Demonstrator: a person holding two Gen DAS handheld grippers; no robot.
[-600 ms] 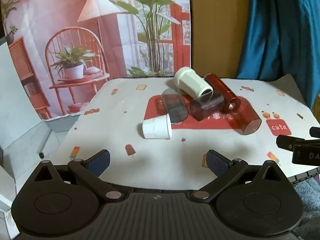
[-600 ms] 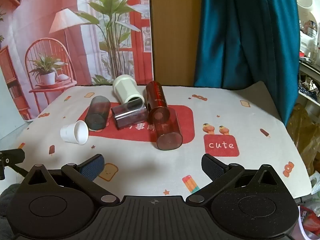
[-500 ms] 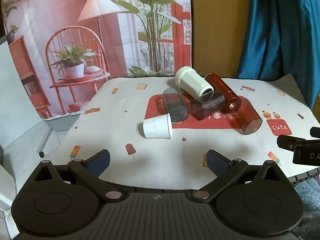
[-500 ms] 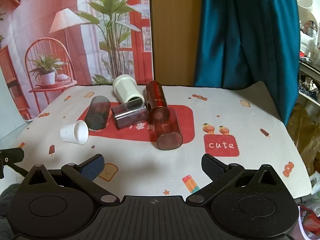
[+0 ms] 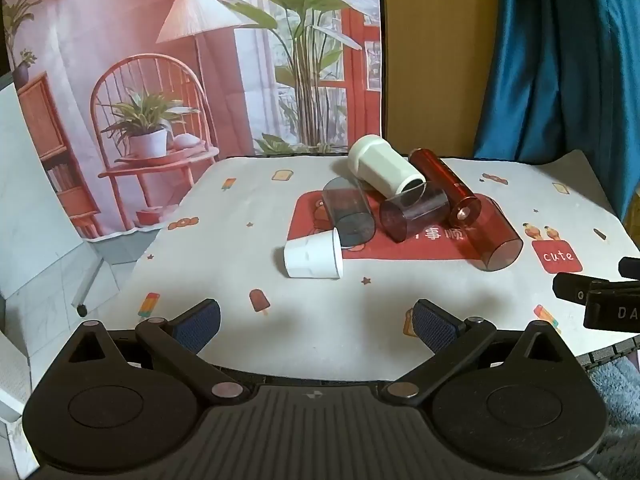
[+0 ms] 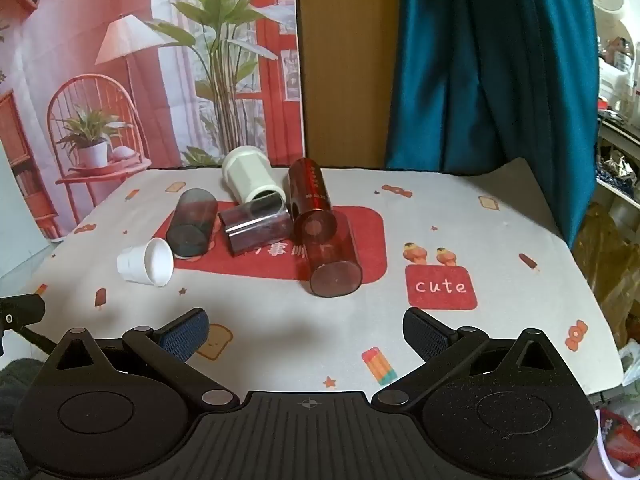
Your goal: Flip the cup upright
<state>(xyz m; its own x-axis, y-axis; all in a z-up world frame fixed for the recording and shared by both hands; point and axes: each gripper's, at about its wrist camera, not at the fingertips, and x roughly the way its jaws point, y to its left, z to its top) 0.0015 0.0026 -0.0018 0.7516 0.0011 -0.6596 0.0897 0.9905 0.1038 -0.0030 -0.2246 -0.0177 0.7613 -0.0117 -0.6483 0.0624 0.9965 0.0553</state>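
Observation:
Several cups lie on their sides in a cluster on the table. A small white cup [image 5: 313, 259] [image 6: 146, 261] lies nearest on the left. Behind it lie a grey tinted cup [image 5: 349, 212] [image 6: 193, 222], a dark clear cup [image 5: 414, 211] [image 6: 256, 228], a cream cup [image 5: 384, 168] [image 6: 252, 178], a slim red cup [image 5: 444, 190] [image 6: 311, 200] and a wide red cup [image 5: 494, 240] [image 6: 334, 260]. My left gripper [image 5: 316, 320] is open and empty, short of the white cup. My right gripper [image 6: 304, 328] is open and empty, short of the wide red cup.
The table carries a white patterned cloth [image 5: 312, 320] [image 6: 500, 240] with a red patch in the middle. A printed backdrop [image 5: 200, 60] and a blue curtain [image 6: 480, 60] stand behind. The right gripper's body shows at the left wrist view's right edge [image 5: 600, 300].
Both views have shifted very slightly; the cups have not moved and both grippers stay open.

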